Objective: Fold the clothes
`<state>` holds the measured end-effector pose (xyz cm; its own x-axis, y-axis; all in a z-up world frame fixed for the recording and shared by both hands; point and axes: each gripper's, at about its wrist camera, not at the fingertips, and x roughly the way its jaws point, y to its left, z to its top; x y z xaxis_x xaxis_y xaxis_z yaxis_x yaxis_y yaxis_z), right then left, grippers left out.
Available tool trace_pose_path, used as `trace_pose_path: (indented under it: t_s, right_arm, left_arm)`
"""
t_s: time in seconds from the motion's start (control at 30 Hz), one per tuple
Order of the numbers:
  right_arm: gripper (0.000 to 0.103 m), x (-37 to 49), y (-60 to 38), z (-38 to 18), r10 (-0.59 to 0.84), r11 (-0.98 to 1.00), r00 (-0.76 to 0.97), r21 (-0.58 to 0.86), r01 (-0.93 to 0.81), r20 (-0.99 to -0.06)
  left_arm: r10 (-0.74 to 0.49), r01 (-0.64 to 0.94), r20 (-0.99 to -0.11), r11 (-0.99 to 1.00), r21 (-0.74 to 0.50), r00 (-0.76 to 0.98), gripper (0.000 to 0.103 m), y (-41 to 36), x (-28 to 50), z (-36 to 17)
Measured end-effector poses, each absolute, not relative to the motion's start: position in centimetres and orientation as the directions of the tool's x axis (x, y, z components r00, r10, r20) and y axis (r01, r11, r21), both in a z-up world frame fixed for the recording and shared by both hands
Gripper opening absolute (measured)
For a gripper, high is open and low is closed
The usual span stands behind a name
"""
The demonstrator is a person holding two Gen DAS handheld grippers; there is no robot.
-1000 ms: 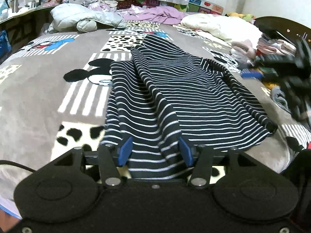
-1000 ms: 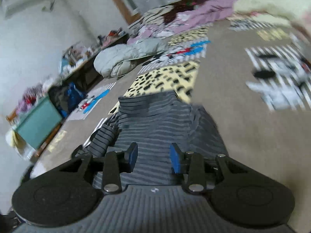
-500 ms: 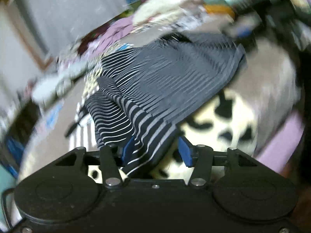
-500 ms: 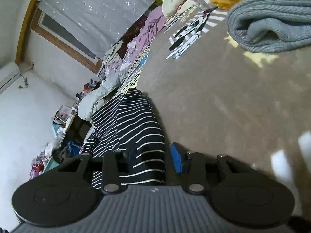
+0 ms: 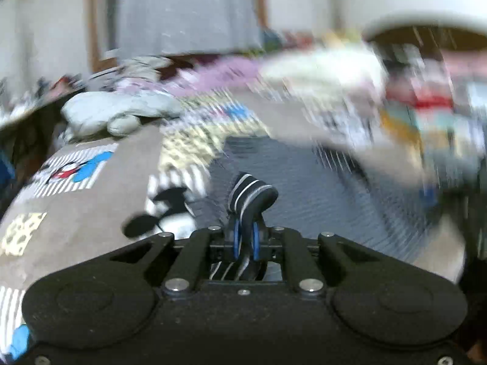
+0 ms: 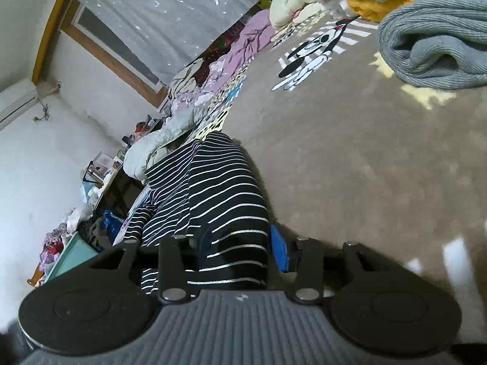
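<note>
Black-and-white striped garment (image 6: pixel 213 200) spread on grey cartoon-print blanket (image 6: pixel 350 158), one bunched fold pinched between the just-closed blue pads of left gripper (image 5: pixel 245 240), another edge lying between the parted, unpressing pads of right gripper (image 6: pixel 240 243); grey knit (image 6: pixel 435 45) well apart.

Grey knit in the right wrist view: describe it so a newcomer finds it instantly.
Start at the brown cartoon-print blanket covering the bed. Follow it to the upper right edge of the view, where the grey knit lies bunched, just below a yellow and a turquoise item. It is plain ribbed grey, unlike the striped garment.
</note>
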<state>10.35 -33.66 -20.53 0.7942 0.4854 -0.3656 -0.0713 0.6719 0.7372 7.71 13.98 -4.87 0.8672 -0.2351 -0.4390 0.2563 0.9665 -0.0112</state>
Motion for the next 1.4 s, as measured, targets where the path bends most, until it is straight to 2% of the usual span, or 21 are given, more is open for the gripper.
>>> trace_pose_path:
  t_s: [0.17,0.33,0.5,0.63,0.73,0.8,0.9,0.93,0.97,1.0,1.07,1.17,1.2,1.23,1.3,1.33,1.4]
  right_arm:
    - [0.043,10.5,-33.7,-20.8,0.494,0.674,0.795,0.733,-0.094,-0.352]
    - [0.043,10.6,-33.7,-20.9,0.495,0.675,0.800,0.730,-0.108,-0.339]
    - [0.042,11.0,-33.6,-21.1,0.500,0.666,0.803,0.737,-0.116,-0.325]
    - [0.040,11.2,-33.8,-21.4,0.505,0.652,0.805,0.749,-0.119,-0.312]
    - [0.038,11.2,-34.0,-21.6,0.507,0.643,0.807,0.756,-0.118,-0.305]
    - [0.037,11.3,-34.1,-21.7,0.508,0.636,0.808,0.763,-0.117,-0.299]
    - [0.035,11.3,-34.2,-21.9,0.511,0.625,0.809,0.772,-0.117,-0.291]
    - [0.035,11.3,-34.2,-21.9,0.512,0.622,0.809,0.774,-0.117,-0.289]
    - [0.034,11.4,-34.3,-21.9,0.512,0.620,0.809,0.776,-0.117,-0.288]
    - [0.033,11.4,-34.3,-21.9,0.513,0.617,0.809,0.778,-0.116,-0.286]
    - [0.032,11.3,-34.3,-22.0,0.513,0.613,0.810,0.782,-0.114,-0.284]
    - [0.032,11.3,-34.4,-22.1,0.513,0.609,0.811,0.785,-0.114,-0.281]
    - [0.031,11.3,-34.4,-22.1,0.514,0.608,0.811,0.786,-0.114,-0.280]
    - [0.031,11.4,-34.4,-22.1,0.514,0.607,0.811,0.787,-0.113,-0.280]
    - [0.031,11.6,-34.7,-22.2,0.515,0.605,0.810,0.788,-0.113,-0.280]
    - [0.031,11.7,-35.0,-22.2,0.517,0.605,0.809,0.788,-0.114,-0.280]
    - [0.031,11.8,-35.1,-22.2,0.517,0.605,0.809,0.788,-0.114,-0.280]
  left_arm:
    - [-0.235,0.179,-0.345,0.966,-0.188,0.909,0.006,20.5,12.6,-0.5]
    - [-0.226,0.133,-0.302,0.945,-0.299,0.926,0.005,25.5,18.5,1.4]
    - [-0.206,0.089,-0.271,0.918,-0.387,0.940,0.005,30.0,22.8,1.5]
    - [-0.162,0.005,-0.281,0.872,-0.489,0.946,0.005,33.6,24.5,-0.4]
    - [-0.112,-0.104,-0.324,0.807,-0.581,0.939,0.004,36.6,24.8,-3.5]
    - [-0.051,-0.232,-0.410,0.758,-0.609,0.911,0.004,38.6,25.0,-6.7]
    - [-0.009,-0.423,-0.587,0.685,-0.593,0.810,0.005,40.3,25.5,-12.4]
    - [-0.011,-0.447,-0.606,0.664,-0.599,0.795,0.008,40.5,24.9,-13.7]
    - [-0.015,-0.442,-0.594,0.653,-0.615,0.805,0.021,40.5,24.1,-14.4]
    - [-0.024,-0.425,-0.569,0.639,-0.641,0.822,0.028,40.5,23.3,-14.7]
    - [-0.046,-0.389,-0.514,0.596,-0.702,0.856,0.050,40.4,21.6,-15.1]
    - [-0.042,-0.379,-0.487,0.571,-0.728,0.872,0.053,39.8,20.5,-15.3]
    - [-0.027,-0.387,-0.496,0.589,-0.710,0.868,0.052,39.4,20.5,-15.2]
    - [-0.002,-0.399,-0.513,0.626,-0.670,0.858,0.045,38.8,20.8,-14.9]
    - [0.043,-0.418,-0.543,0.690,-0.591,0.839,0.010,37.8,21.3,-13.8]
    - [0.051,-0.405,-0.531,0.709,-0.577,0.846,0.006,37.5,21.1,-13.0]
    - [0.064,-0.378,-0.496,0.733,-0.566,0.866,0.006,37.4,20.5,-11.2]
